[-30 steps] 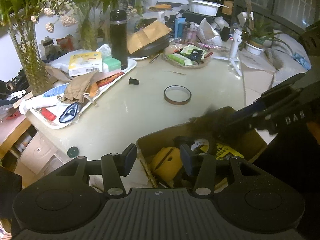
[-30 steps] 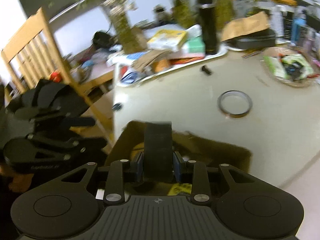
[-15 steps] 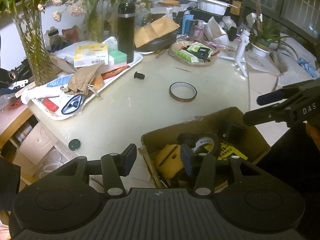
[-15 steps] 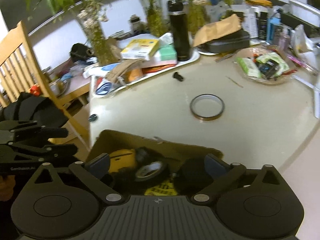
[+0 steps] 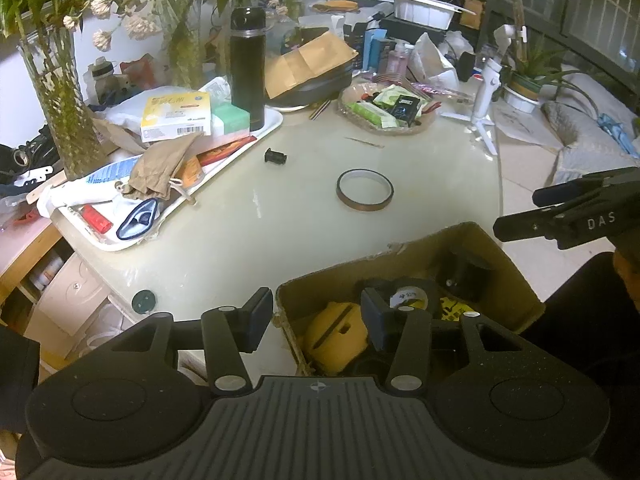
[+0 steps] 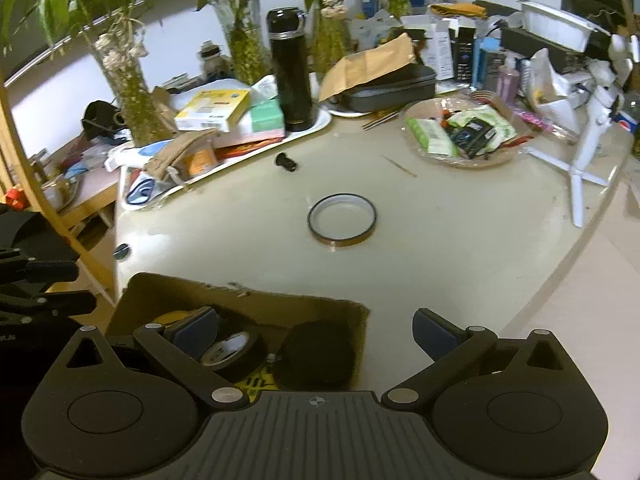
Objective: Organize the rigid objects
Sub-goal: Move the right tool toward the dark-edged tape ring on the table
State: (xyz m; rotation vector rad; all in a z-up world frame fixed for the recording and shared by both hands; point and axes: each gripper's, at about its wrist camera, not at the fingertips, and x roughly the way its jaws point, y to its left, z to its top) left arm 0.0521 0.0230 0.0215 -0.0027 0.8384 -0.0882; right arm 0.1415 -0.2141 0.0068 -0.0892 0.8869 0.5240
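Observation:
A cardboard box (image 5: pixel 440 248) stands at the table's near edge. It holds a yellow object (image 5: pixel 340 336), a roll of tape (image 5: pixel 408 298) and a black round piece (image 6: pixel 316 354). My left gripper (image 5: pixel 318 318) straddles the box's left wall, with its pads apart and clear of the wall. My right gripper (image 6: pixel 316 334) hangs wide open over the box (image 6: pixel 240 300), above the black piece and not touching it. A brown tape ring (image 5: pixel 365 196) lies on the tabletop, and a small black part (image 5: pixel 276 157) lies beyond it.
A white tray (image 5: pixel 272 120) at the left carries a black flask (image 5: pixel 248 68), boxes and pouches. Behind are a basket of packets (image 5: pixel 386 110), a white tripod (image 5: pixel 484 112) and plant vases. A wooden chair (image 6: pixel 24 168) stands left of the table. A dark cap (image 5: pixel 143 301) sits by the near edge.
My right gripper was shut on the black round piece over the box. It opened, the piece now lies in the box, and the gripper drew back to the right. The left gripper stayed put.

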